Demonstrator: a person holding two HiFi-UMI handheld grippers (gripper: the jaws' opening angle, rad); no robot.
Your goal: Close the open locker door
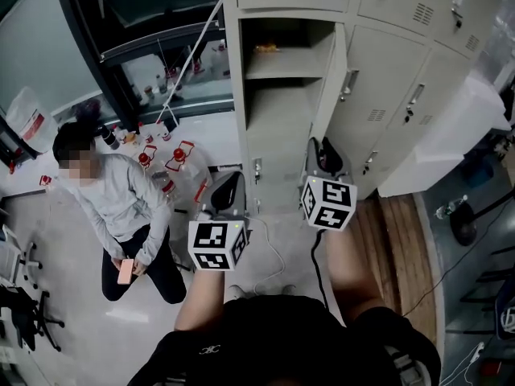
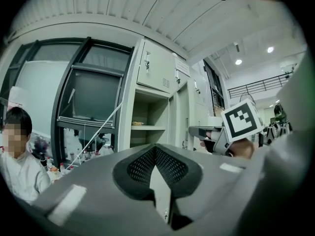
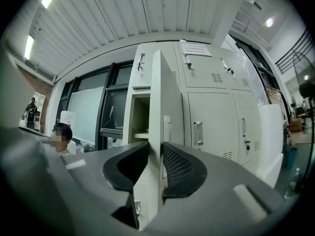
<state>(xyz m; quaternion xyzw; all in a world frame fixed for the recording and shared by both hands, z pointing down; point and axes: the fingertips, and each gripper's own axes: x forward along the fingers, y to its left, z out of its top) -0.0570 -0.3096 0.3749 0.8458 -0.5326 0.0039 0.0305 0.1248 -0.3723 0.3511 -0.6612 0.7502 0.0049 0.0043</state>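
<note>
Locker door (image 1: pixel 331 79) stands swung out from the bank of grey lockers, nearly edge-on to us, with the open compartment (image 1: pixel 273 103) and its shelf showing to its left. The right claw (image 3: pixel 155 151) has its jaws closed on the door's free edge, one pad on each face, just below the latch plate. The left claw (image 2: pixel 156 154) hangs beside it, tips together, holding nothing and pointed at the open compartment. I'd say the grip is made and the swing comes next: push the edge leftward in an arc about the hinges, then let go before the jaws meet the frame.
</note>
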